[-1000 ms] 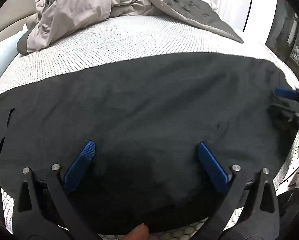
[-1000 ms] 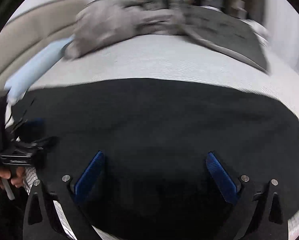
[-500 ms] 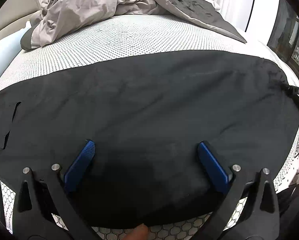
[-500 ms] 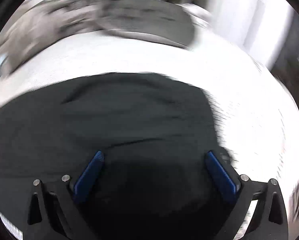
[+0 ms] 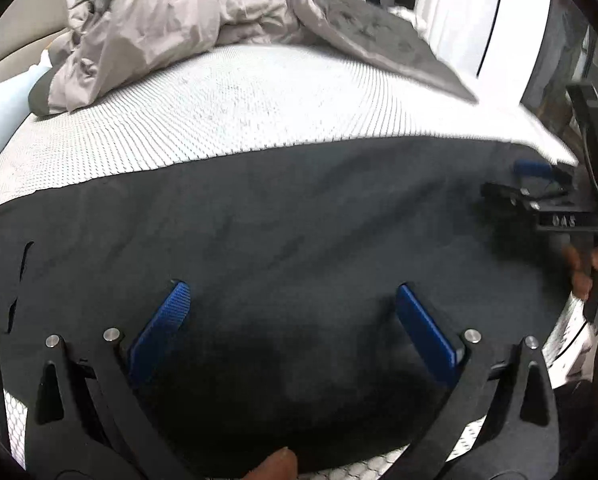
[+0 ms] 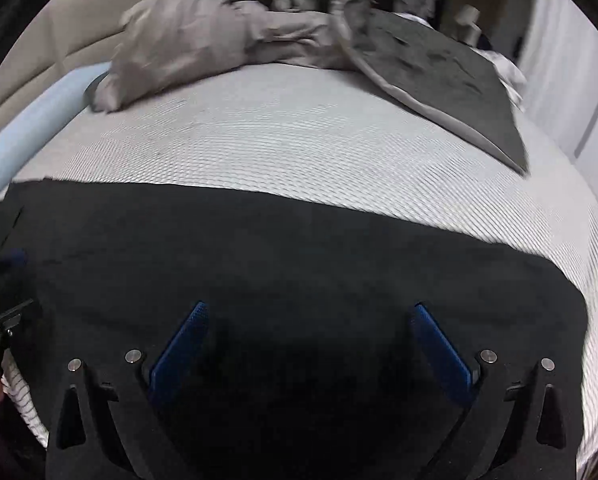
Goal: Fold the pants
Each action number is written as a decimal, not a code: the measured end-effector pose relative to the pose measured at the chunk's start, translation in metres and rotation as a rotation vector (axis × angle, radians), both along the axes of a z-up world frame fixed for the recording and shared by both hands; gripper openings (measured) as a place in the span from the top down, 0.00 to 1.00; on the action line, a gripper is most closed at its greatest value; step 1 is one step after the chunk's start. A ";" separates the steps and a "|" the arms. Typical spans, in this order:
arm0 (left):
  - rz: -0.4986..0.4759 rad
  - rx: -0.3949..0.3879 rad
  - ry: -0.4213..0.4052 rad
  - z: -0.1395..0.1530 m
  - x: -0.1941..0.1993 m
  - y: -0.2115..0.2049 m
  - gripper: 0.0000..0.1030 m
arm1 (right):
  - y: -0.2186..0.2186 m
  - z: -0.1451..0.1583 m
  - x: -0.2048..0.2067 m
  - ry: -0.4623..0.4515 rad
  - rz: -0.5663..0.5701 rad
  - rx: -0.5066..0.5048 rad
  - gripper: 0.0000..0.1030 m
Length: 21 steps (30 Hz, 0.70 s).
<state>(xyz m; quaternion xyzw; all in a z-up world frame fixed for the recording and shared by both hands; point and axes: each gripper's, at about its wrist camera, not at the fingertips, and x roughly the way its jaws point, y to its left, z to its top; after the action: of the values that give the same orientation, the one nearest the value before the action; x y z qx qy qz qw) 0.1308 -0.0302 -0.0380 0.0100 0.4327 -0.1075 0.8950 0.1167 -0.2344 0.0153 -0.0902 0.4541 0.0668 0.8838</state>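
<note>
Black pants (image 5: pixel 283 216) lie flat across the mattress (image 5: pixel 235 112). Our left gripper (image 5: pixel 295 320) and right gripper (image 6: pixel 311 340) hover spread wide, empty — pinching one layer only would skew the fold.

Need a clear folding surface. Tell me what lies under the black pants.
The pants lie flat on the white textured mattress, which shows along their far edge. Anything beneath their middle is covered.

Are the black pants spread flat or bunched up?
Spread flat: the pants lie as one smooth dark sheet across the mattress, without bunching.
</note>
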 end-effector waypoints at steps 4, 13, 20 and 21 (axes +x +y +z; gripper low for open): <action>-0.026 0.050 0.034 -0.018 -0.002 -0.004 0.01 | -0.020 -0.028 0.033 0.087 -0.044 -0.058 0.01; -0.006 0.051 0.028 -0.015 -0.005 -0.004 0.01 | -0.156 -0.018 0.043 0.017 -0.448 -0.082 0.00; -0.113 -0.066 -0.062 0.018 -0.030 -0.037 0.01 | -0.096 0.012 0.013 -0.075 -0.276 -0.062 0.00; -0.139 -0.060 -0.072 0.020 -0.032 -0.050 0.01 | -0.087 0.014 0.005 -0.086 -0.244 -0.014 0.00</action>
<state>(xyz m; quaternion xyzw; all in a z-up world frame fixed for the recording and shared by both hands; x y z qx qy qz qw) 0.0992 -0.0800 -0.0181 0.0171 0.3949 -0.1819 0.9004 0.1218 -0.3211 0.0297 -0.0431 0.4238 -0.0482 0.9035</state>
